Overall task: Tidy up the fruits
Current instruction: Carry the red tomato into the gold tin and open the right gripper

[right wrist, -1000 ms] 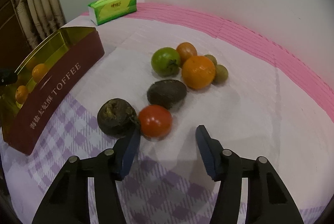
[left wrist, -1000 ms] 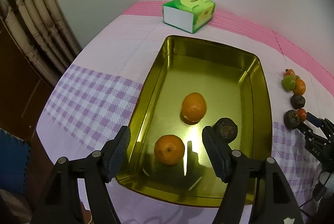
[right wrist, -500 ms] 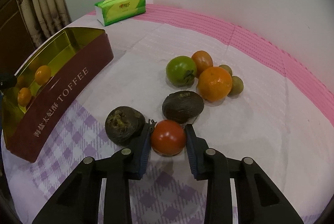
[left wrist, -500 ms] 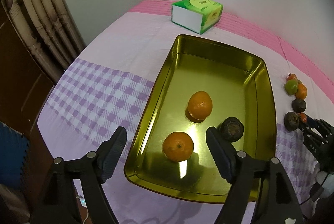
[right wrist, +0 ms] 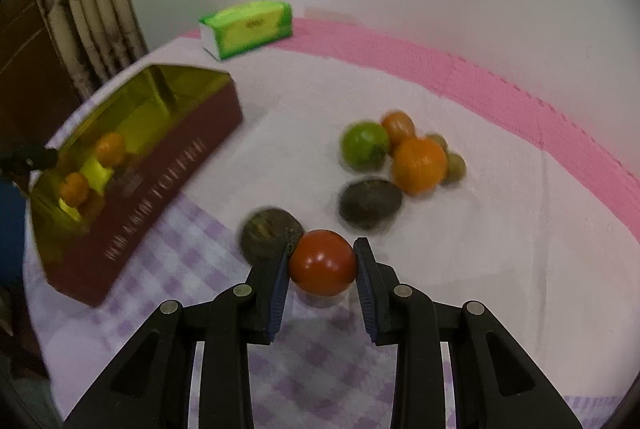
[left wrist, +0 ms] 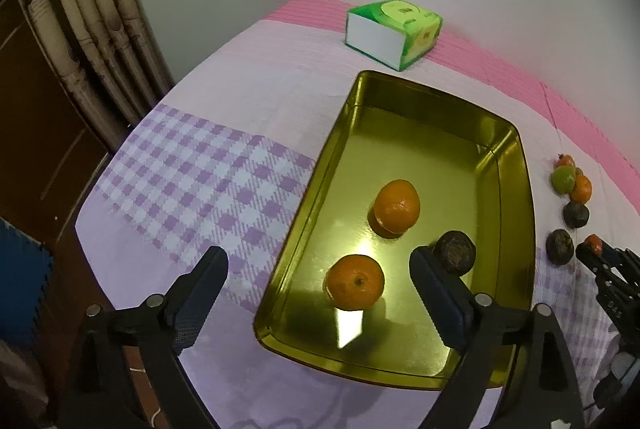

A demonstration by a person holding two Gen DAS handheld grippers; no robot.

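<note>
My right gripper (right wrist: 322,257) is shut on a red tomato (right wrist: 322,261), held just above the cloth beside a dark round fruit (right wrist: 267,235). Behind lie another dark fruit (right wrist: 370,204), an orange (right wrist: 419,164), a green fruit (right wrist: 365,145) and smaller fruits. The gold tin tray (left wrist: 512,165) holds two oranges (left wrist: 397,205) (left wrist: 354,281) and a dark fruit (left wrist: 456,252). My left gripper (left wrist: 318,283) is open and empty above the tray's near end. The right gripper also shows in the left wrist view (left wrist: 588,249).
A green tissue box (left wrist: 394,31) stands at the back by the wall, also in the right wrist view (right wrist: 246,27). The tray's maroon side (right wrist: 160,189) faces the fruit pile. Curtains (left wrist: 92,29) hang left of the table's edge.
My right gripper moved forward, closed on the red tomato and lifted it slightly. My left gripper drew back and up from the tray, still open.
</note>
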